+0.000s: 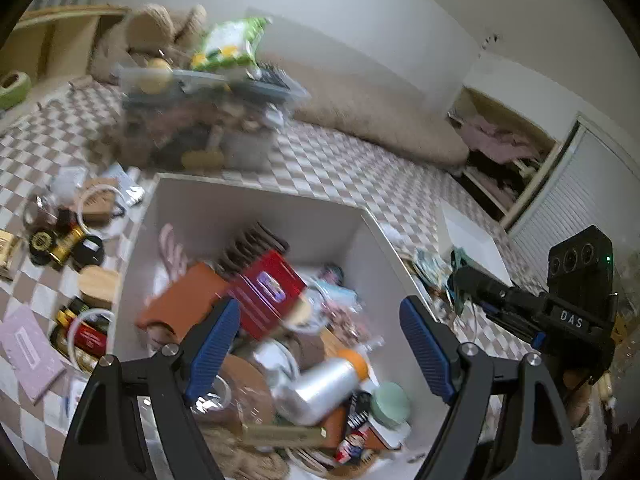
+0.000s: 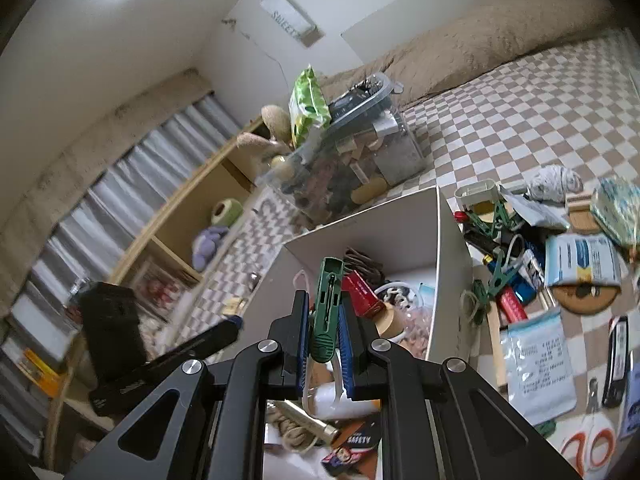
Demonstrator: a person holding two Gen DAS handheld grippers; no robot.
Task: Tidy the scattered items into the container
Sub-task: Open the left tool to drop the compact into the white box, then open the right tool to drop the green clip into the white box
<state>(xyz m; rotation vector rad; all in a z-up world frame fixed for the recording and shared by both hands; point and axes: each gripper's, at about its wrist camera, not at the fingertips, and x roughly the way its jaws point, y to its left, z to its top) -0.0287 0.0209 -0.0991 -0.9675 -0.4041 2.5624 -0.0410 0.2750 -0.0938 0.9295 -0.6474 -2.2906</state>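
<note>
- Right gripper [image 2: 324, 334], jaws clamped on a green clothes peg [image 2: 326, 312], holds it above the white container [image 2: 448, 240]. The peg stands on end between the blue pads, gripped low on its body, prob. so it falls straight in on release.
- Left gripper [image 1: 320, 344] hangs over the same box, jaws spread wide w/ nothing between them; looks free for the next pick.
- The container [image 1: 260, 208] sits on a checkered bed cover [image 1: 340, 164], its open top up, already crowded: red box [image 1: 268, 292], silver bottle w/ orange cap [image 1: 324, 384], brown pouch [image 1: 180, 300], mint-lidded jar [image 1: 390, 400].
- More clutter is left outside on both sides. Right wrist view: more green pegs [image 2: 502, 270], blue-and-white packets [image 2: 582, 260], orange-handled scissors [image 2: 588, 446]. Left wrist view: dark tins [image 1: 60, 240], pink card [image 1: 28, 344].
- A clear lidded tub [image 2: 360, 148] behind the container holds other stuff w/ a green snack bag [image 2: 308, 104] on top; not part of this drop.
- Judgement: peg drop is the step in hand; job approx. midway.
</note>
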